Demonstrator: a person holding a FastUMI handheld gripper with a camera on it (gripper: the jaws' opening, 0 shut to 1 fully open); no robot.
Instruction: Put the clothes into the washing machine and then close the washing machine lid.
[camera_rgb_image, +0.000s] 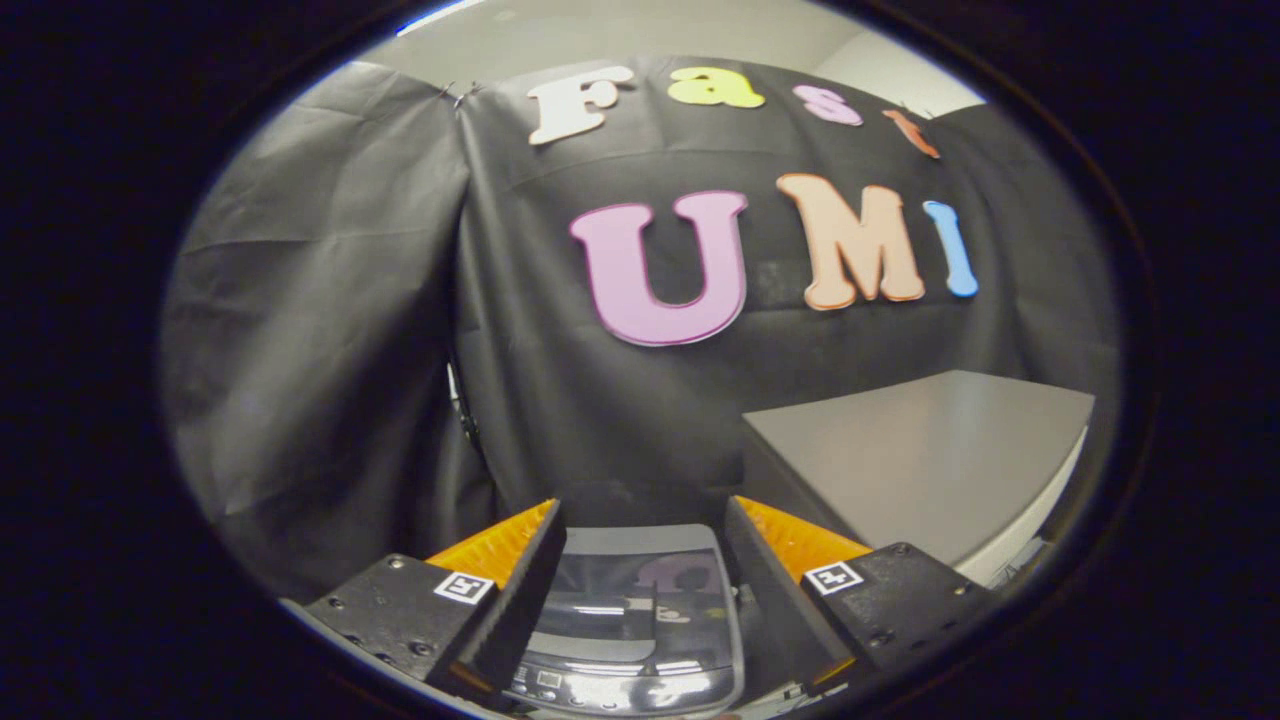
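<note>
My gripper (640, 540) is open, its two fingers spread apart with nothing held between them. Below and between the fingers sits the washing machine (630, 640), seen from above. Its dark glossy lid (625, 595) lies flat and shut over the top and mirrors the booth wall. A control panel strip (620, 685) runs along the machine's near side. No clothes show between the fingers or on the lid.
A grey table (920, 470) stands to the right of the machine, its top bare and its near rim white. Black cloth hangs close behind the machine and to the left.
</note>
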